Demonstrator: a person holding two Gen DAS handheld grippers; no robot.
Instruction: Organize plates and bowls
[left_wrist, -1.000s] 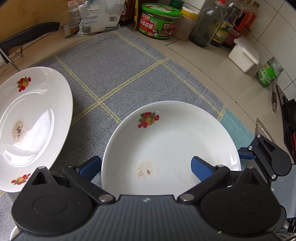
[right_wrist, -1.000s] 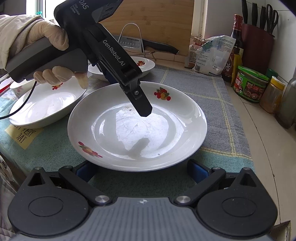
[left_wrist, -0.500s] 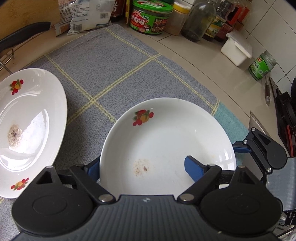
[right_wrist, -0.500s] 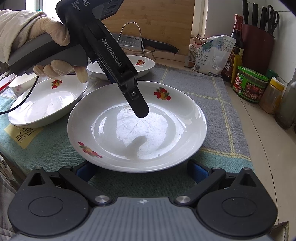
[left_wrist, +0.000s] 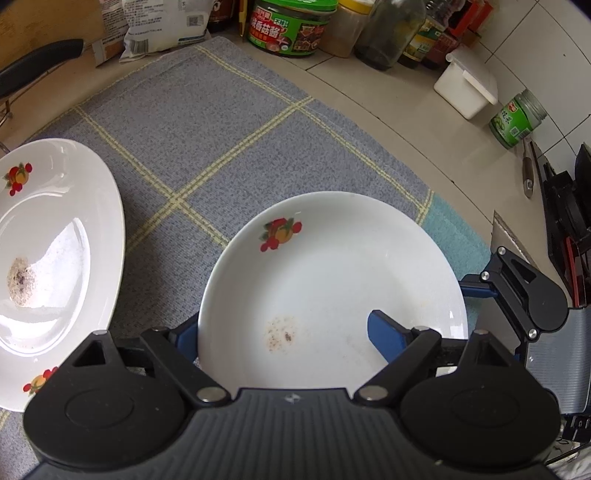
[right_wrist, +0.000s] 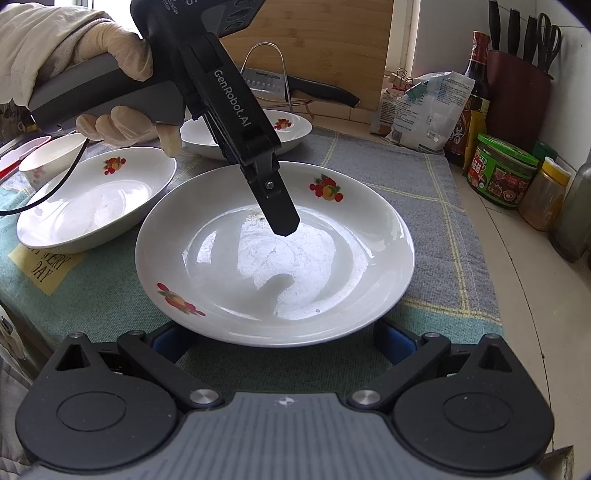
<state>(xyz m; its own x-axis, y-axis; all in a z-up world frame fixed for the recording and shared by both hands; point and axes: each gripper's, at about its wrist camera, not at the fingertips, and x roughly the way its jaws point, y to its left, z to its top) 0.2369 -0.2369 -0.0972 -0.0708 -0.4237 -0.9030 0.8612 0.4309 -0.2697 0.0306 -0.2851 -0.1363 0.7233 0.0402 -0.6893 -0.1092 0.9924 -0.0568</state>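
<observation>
In the left wrist view, the left gripper fills the bottom of the frame, and its jaws are closing around the rim of a white plate with a fruit print, which lies on a grey checked cloth in the centre. One blue pad is over the inside of the plate and the other is outside its left edge; I cannot tell if they already press on the rim. A second plate with some brown crumbs lies at the left edge. Jars and bottles stand along the top. In the right wrist view, the right gripper is at the bottom with its jaws wide apart, and the near rim of the same plate is between the blue pads without touching them. A gloved hand in the upper left holds the left gripper, whose black finger points down into the plate. Another plate lies at the left, a third one is behind, and a small bowl is at the far left.
</observation>
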